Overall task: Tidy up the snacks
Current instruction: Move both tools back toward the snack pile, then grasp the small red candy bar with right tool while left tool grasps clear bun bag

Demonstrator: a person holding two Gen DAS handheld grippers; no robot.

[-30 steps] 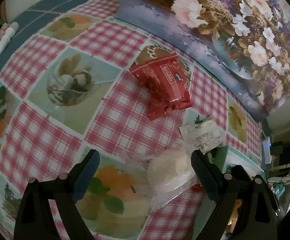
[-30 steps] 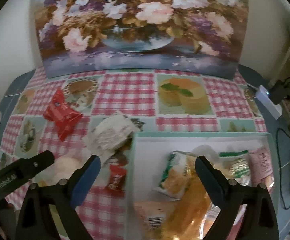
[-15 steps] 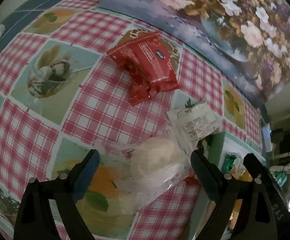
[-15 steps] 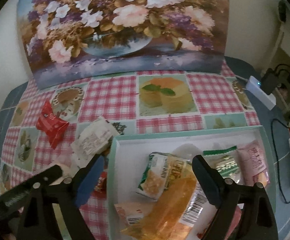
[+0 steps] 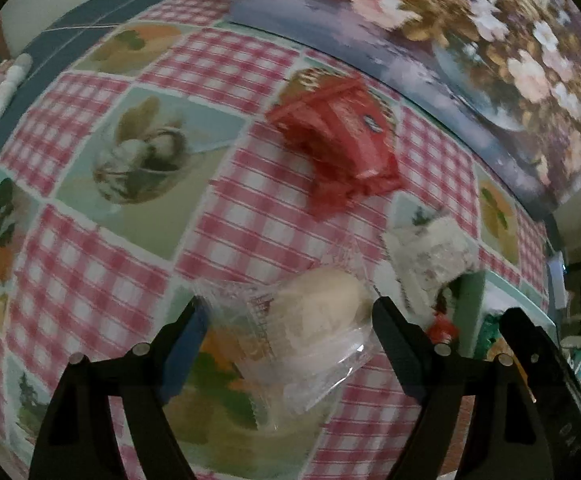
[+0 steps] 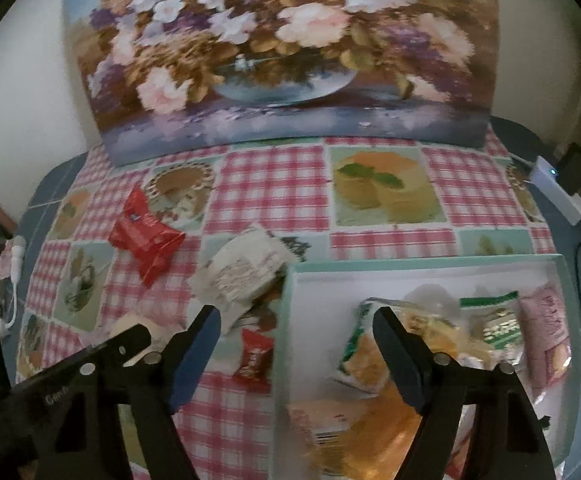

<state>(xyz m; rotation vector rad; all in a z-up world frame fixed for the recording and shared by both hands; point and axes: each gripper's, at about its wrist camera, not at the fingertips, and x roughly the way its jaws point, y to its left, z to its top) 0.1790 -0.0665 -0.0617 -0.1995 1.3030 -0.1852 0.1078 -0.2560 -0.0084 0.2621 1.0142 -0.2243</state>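
left gripper [image 5: 286,320]: jaws wide but closing, straddling the clear-wrapped bun [image 5: 314,308]; whether the pads are touching the film yet, I cannot tell.
bun placement: lying on the checked tablecloth [image 5: 90,280] just outside the tray's left wall, probably the next item going in.
bun material: pale, rounded and soft-looking inside crinkly transparent film with a flat sealed flap; I am expecting the film to slip and crumple under the pads.
right gripper [image 6: 296,330]: jaws also closing from wide, nothing gripped; hanging over the tray's left wall, with the small red candy [image 6: 254,356] on the cloth just left of that wall.
tray [image 6: 410,260]: shallow, rectangular, mint-green rim, white floor; already holding several flat crinkled packets, orange, green and pink.
red packet [image 5: 342,144]: glossy foil pillow pack, crimped ends, lying well apart from the tray.
white packet [image 6: 246,272]: printed, puffy, leaning against the tray's far-left corner.
backdrop: flower painting [image 6: 282,52] standing upright at the table's far edge.
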